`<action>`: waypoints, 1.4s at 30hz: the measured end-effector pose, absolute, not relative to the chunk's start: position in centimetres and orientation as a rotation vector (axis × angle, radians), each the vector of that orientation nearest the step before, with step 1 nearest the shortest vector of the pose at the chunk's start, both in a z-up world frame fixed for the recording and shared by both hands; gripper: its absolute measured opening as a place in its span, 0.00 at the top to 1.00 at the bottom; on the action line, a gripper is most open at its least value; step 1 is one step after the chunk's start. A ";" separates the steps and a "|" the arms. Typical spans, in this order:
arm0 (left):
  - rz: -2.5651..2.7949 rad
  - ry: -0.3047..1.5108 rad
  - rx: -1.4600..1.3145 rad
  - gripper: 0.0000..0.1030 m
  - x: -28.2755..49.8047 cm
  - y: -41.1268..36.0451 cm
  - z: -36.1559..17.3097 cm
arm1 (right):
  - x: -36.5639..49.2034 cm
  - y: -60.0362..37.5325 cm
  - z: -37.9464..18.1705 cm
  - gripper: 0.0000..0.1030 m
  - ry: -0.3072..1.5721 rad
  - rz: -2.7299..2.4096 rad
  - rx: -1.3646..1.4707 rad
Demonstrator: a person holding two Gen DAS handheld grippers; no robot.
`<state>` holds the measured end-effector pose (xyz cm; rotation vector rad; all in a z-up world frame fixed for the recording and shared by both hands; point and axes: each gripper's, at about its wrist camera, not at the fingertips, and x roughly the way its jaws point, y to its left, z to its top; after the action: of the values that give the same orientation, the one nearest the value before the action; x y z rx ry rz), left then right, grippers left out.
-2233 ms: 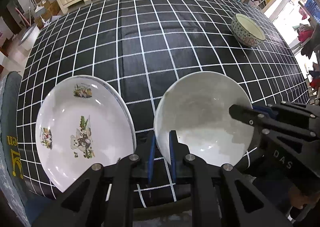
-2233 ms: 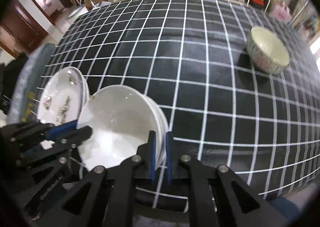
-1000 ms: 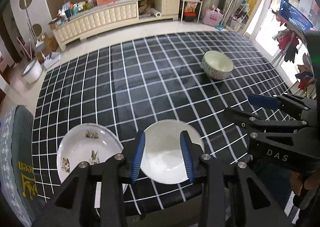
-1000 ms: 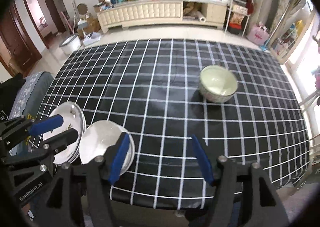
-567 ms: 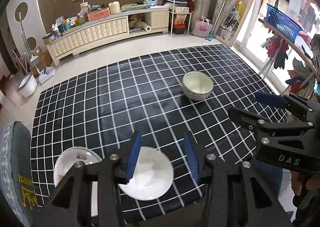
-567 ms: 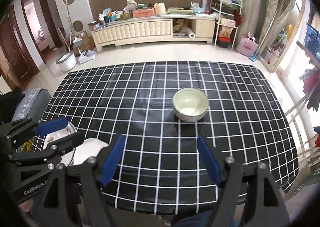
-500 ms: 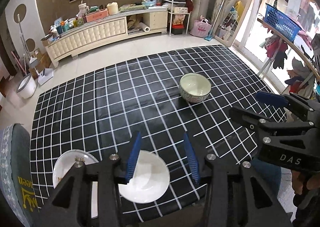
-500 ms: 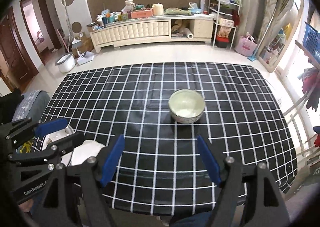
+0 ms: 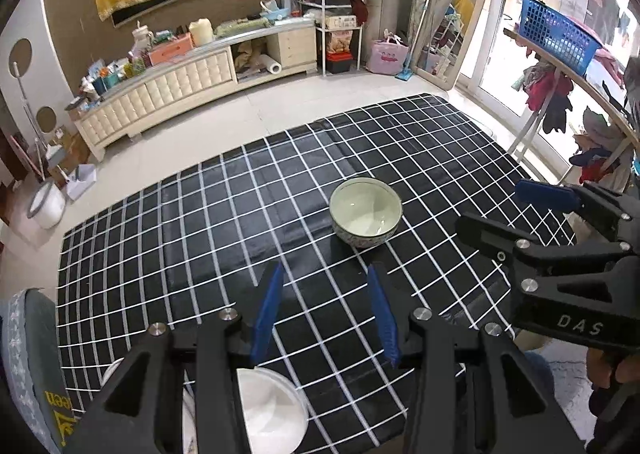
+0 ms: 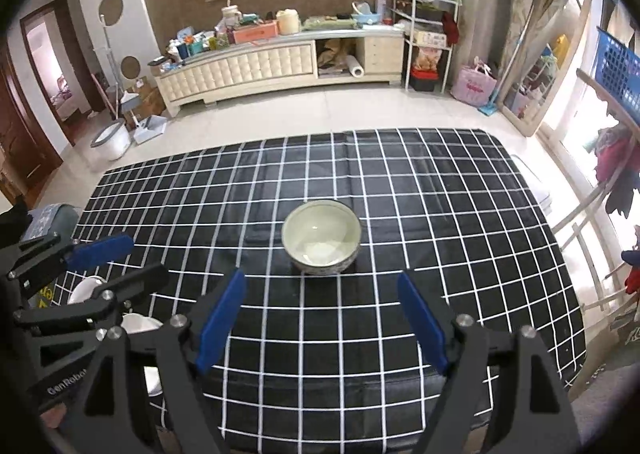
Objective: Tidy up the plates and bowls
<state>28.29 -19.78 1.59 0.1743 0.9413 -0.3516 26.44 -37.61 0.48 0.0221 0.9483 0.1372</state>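
A patterned bowl (image 9: 366,211) with a pale inside stands upright alone mid-table; it also shows in the right wrist view (image 10: 322,236). A plain white plate (image 9: 272,410) lies at the near left table edge, partly behind my left gripper's fingers. A second plate (image 10: 86,286) lies just left of it, mostly hidden. My left gripper (image 9: 326,312) is open and empty, held high above the near edge. My right gripper (image 10: 320,320) is open wide and empty, high above the near edge, facing the bowl.
The table has a black cloth with white grid lines (image 10: 440,214). A cushioned chair (image 9: 28,354) stands at the table's left end. A long cream cabinet (image 10: 280,62), shelves and a white bucket (image 10: 112,140) stand beyond on the tiled floor. A clothes rack (image 9: 580,106) stands right.
Both grippers let go of the white plate, opened and pulled back and up from the table. The plate now lies next to the decorated plate.
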 end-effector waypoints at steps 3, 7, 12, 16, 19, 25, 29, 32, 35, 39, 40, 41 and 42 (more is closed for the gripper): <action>-0.358 0.966 0.167 0.60 30.0 -20.8 0.7 | 27.8 -38.6 -0.6 0.21 0.970 0.126 0.034; -0.368 0.992 0.166 0.60 31.8 -21.9 -0.2 | 29.4 -40.0 -1.9 0.21 0.992 0.115 0.042; -0.360 1.037 0.161 0.60 34.5 -22.9 -2.0 | 31.7 -40.7 -3.9 0.21 1.026 0.112 0.052; -0.364 1.086 0.151 0.57 36.5 -23.5 -4.0 | 33.0 -40.8 -5.5 0.21 1.052 0.116 0.046; -0.373 1.119 0.141 0.48 37.8 -23.9 -5.6 | 34.0 -41.1 -6.7 0.21 1.073 0.117 0.052; -0.358 1.189 0.135 0.48 40.0 -24.6 -8.5 | 35.7 -41.6 -8.8 0.21 1.111 0.120 0.075; -0.350 1.233 0.142 0.48 41.4 -25.1 -10.2 | 36.6 -42.0 -10.0 0.21 1.137 0.120 0.073; -0.360 1.238 0.144 0.48 42.2 -25.7 -10.9 | 37.2 -42.2 -10.7 0.21 1.159 0.123 0.087; -0.363 1.250 0.138 0.48 43.0 -26.2 -11.6 | 37.9 -42.3 -11.4 0.21 1.176 0.121 0.091; -0.355 1.311 0.083 0.48 44.3 -25.9 -13.0 | 38.4 -41.6 -12.2 0.38 1.194 0.123 0.068; -0.351 1.322 0.079 0.49 44.5 -25.9 -13.4 | 38.5 -41.4 -12.4 0.43 1.204 0.129 0.068; -0.348 1.322 0.087 0.53 44.6 -26.0 -13.7 | 38.7 -41.3 -12.7 0.44 1.213 0.137 0.076; -0.345 1.320 0.104 0.55 44.5 -26.1 -13.9 | 38.8 -41.1 -12.9 0.49 1.218 0.141 0.078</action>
<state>44.54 -26.11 -13.93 0.1037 1.3200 -0.3448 38.78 -41.14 -12.92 0.0779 1.2178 0.1406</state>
